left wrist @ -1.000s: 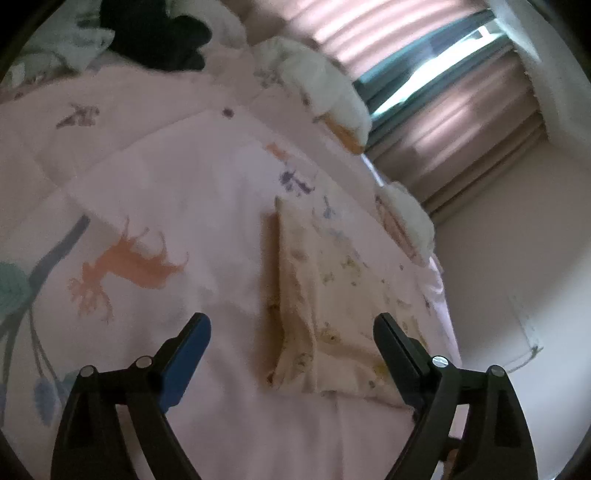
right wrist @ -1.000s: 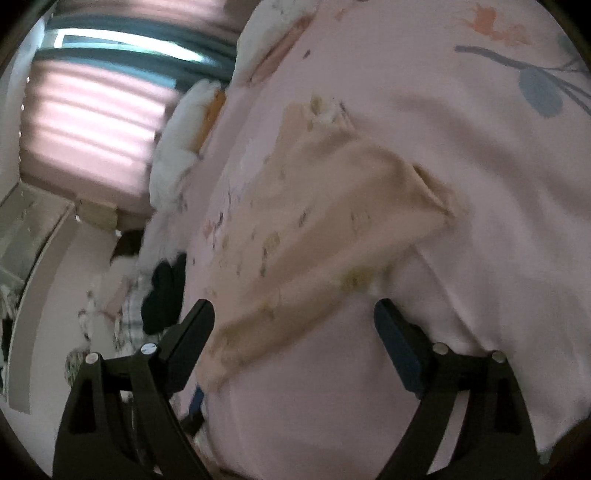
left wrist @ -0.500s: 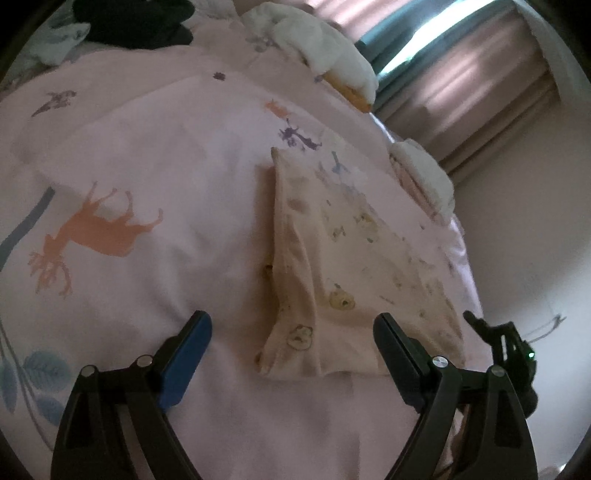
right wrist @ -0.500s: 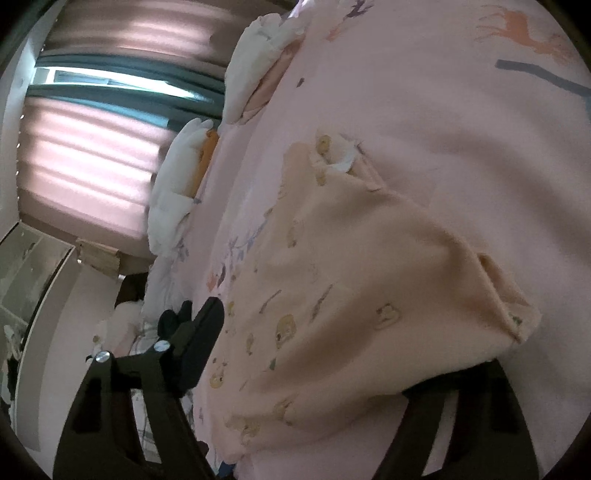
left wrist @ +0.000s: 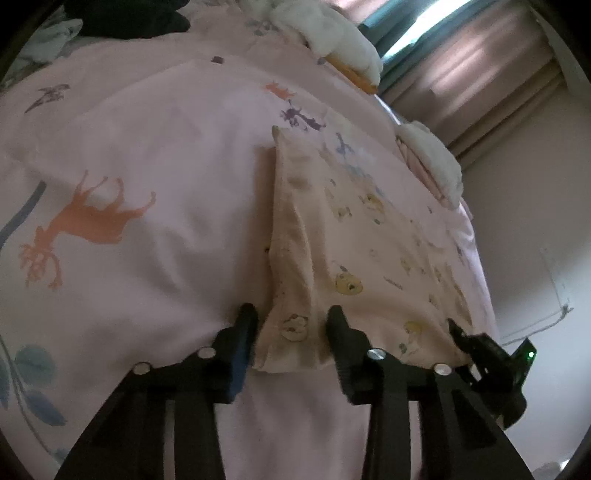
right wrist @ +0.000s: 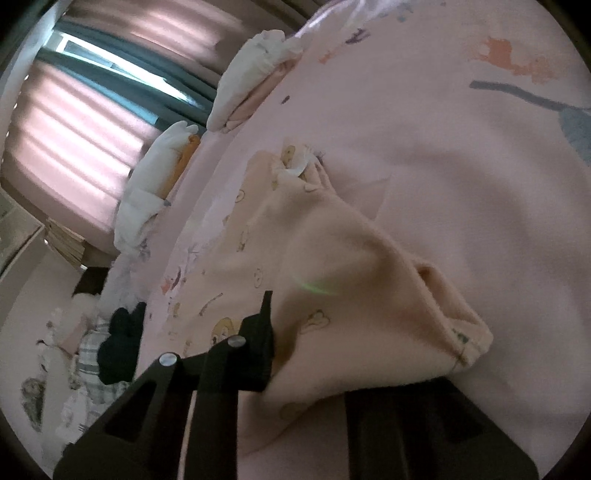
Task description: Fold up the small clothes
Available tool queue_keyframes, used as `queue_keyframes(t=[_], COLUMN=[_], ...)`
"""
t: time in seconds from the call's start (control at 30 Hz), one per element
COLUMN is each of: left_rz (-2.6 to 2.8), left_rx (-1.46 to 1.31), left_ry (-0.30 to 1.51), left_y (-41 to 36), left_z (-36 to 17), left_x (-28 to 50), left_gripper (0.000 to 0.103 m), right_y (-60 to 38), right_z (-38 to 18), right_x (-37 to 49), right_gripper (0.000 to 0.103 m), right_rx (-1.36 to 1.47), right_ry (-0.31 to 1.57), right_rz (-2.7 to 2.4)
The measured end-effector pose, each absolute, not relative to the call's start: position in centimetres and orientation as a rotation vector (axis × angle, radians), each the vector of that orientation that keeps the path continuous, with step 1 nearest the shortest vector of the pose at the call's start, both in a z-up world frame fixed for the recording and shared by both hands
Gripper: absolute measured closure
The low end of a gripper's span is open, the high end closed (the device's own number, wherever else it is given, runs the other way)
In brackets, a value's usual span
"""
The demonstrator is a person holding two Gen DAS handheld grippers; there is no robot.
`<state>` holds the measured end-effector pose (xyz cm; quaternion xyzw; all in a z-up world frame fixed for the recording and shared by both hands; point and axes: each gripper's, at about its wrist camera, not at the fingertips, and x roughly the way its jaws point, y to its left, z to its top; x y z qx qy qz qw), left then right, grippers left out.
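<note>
A small cream garment with a bear print (left wrist: 354, 240) lies flat on the pink bedspread (left wrist: 166, 166). My left gripper (left wrist: 291, 325) has its jaws closed in on the garment's near left corner, cloth between them. The right gripper shows at the garment's near right corner in the left wrist view (left wrist: 487, 354). In the right wrist view the garment (right wrist: 332, 266) drapes over the right gripper (right wrist: 314, 339); the cloth hides one finger, and the jaws pinch the near edge.
Folded white and orange clothes (left wrist: 343, 51) and another folded pile (left wrist: 432, 162) lie at the bed's far edge by the curtains. Dark and pale loose clothes (left wrist: 122, 18) lie at the far left. The bed's edge and a wall are at the right.
Both grippers moved in to the garment's near edge and closed: the left on the near left corner, the right on the near right corner. The cloth now bunches between the jaws.
</note>
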<state>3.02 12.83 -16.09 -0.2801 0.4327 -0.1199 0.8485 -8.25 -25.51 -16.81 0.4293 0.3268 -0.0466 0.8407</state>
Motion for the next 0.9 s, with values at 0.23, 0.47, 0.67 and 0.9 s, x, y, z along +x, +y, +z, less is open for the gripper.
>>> queue_keyframes(t=[0.23,0.47,0.67,0.9], left_rz=[-0.258,-0.241,-0.228,-0.239], left_rx=[-0.598,-0.593,-0.649,-0.725], left_ry=[0.912,0.917,0.919,0.942], left_y=[12.8,12.4,13.1,14.0], left_z=[-16.1,-16.0,-16.5,-17.0], left_x=[2.7,3.2,3.3,3.8], left_gripper=[0.068,0.068,0.068,0.071], right_y=[-25.3,-24.8,-24.7,-21.4], right_z=[-16.6,-16.3,-16.3,-13.4], right_x=[-7.8,-7.8,-7.7,-6.1], right_gripper=[0.092,0.092,0.092,0.088], right_rx=[0.878,0.860,0.846,0.549], right_ry=[0.682,0.672,0.674,0.744], right_rz=[-0.107,-0.114,-0.121,-0.247])
